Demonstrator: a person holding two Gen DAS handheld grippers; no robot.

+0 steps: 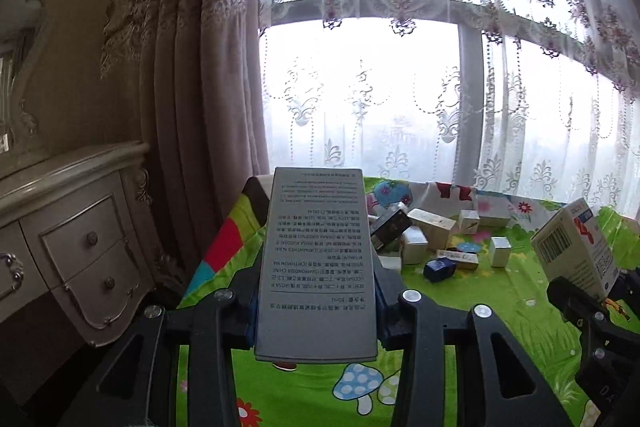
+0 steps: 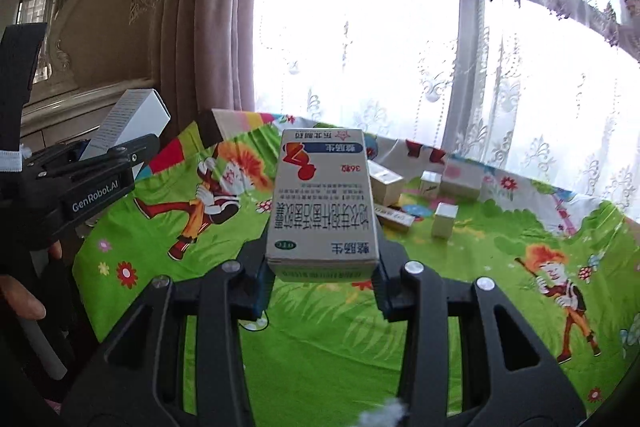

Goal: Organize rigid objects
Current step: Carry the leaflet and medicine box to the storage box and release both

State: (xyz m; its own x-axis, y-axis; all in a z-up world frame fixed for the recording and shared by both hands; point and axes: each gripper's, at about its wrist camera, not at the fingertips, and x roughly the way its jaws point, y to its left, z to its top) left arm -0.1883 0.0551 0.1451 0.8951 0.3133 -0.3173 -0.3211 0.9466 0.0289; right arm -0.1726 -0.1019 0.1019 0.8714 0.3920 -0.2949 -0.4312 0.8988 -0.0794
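My left gripper (image 1: pixel 316 291) is shut on a tall grey box (image 1: pixel 316 259) with printed text, held lifted above the green cartoon mat (image 1: pixel 480 299). That grey box (image 2: pixel 128 123) and the left gripper (image 2: pixel 120 155) also show at the left of the right wrist view. My right gripper (image 2: pixel 320 267) is shut on a white medicine box (image 2: pixel 324 199) with red and blue print, raised over the mat (image 2: pixel 200 267). The same medicine box (image 1: pixel 576 251) and right gripper (image 1: pixel 580 291) appear at the right edge of the left wrist view.
Several small boxes (image 1: pixel 432 235) lie in a loose pile at the far side of the mat, near the lace curtain (image 1: pixel 400 107). A white carved dresser (image 1: pixel 72 227) stands to the left. A person's hand (image 2: pixel 20 295) holds the left gripper's handle.
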